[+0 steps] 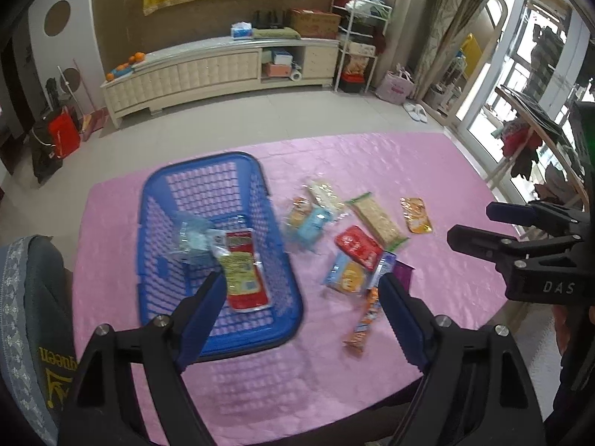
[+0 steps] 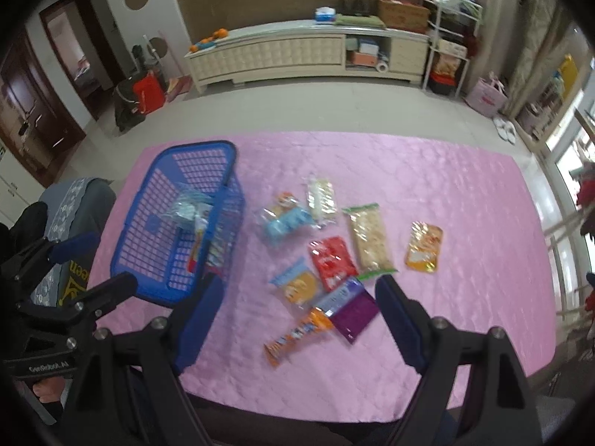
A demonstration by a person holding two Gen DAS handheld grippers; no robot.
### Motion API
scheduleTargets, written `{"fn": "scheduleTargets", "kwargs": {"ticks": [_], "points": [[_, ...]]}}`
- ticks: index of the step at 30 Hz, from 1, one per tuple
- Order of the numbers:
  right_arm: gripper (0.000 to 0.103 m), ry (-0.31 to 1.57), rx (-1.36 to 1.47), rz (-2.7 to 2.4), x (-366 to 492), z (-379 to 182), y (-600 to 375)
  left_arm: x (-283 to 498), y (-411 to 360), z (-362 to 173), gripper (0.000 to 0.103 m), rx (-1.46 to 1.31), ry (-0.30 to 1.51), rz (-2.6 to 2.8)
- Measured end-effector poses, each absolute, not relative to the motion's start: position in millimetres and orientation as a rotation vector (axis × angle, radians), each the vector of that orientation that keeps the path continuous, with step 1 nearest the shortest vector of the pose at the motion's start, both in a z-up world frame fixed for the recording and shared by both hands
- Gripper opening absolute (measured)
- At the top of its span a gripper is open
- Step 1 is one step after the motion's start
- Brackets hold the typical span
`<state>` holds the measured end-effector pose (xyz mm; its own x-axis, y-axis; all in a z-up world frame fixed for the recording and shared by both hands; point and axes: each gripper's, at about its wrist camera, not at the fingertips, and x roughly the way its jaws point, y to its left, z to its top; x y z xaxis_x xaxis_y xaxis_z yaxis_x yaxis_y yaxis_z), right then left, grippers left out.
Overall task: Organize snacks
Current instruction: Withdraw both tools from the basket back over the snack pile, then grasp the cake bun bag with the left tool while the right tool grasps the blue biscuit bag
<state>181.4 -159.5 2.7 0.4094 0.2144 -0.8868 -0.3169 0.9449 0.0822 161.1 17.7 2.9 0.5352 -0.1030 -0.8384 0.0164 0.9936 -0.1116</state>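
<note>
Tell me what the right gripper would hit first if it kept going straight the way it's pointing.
Probably the purple packet, midway between the open right gripper fingers, or the orange stick snack just before it; depth is unclear.

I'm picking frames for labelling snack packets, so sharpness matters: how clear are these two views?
Left wrist view: motion blur smears the blue basket and the packets beside it. Right wrist view: softer overall, packet print unreadable, tablecloth sheen mild. Both bend straight lines toward the dark fisheye corners.
</note>
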Motion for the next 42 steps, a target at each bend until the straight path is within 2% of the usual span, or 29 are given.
{"fn": "scheduleTargets", "kwargs": {"ticks": [11, 22, 29, 42], "points": [[0.087, 1.148, -0.041, 0.279, 187, -24, -239, 187, -60, -24, 0.082, -0.027, 1.070, -0.132], [0.087, 1.175, -0.056, 0.304, 192, -81, -269, 198, -102, -85, 0.082, 0.078, 1.102, -0.161], [0.087, 1.184, -0.076, 0.332, 196, -119, -267, 214, -102, -126, 0.082, 0.084, 1.158, -0.142], [0.087, 1.229, -0.048, 0.344, 218, -172, -265, 244, -108, -179, 0.082, 0.265, 1.223, -0.146]]}}
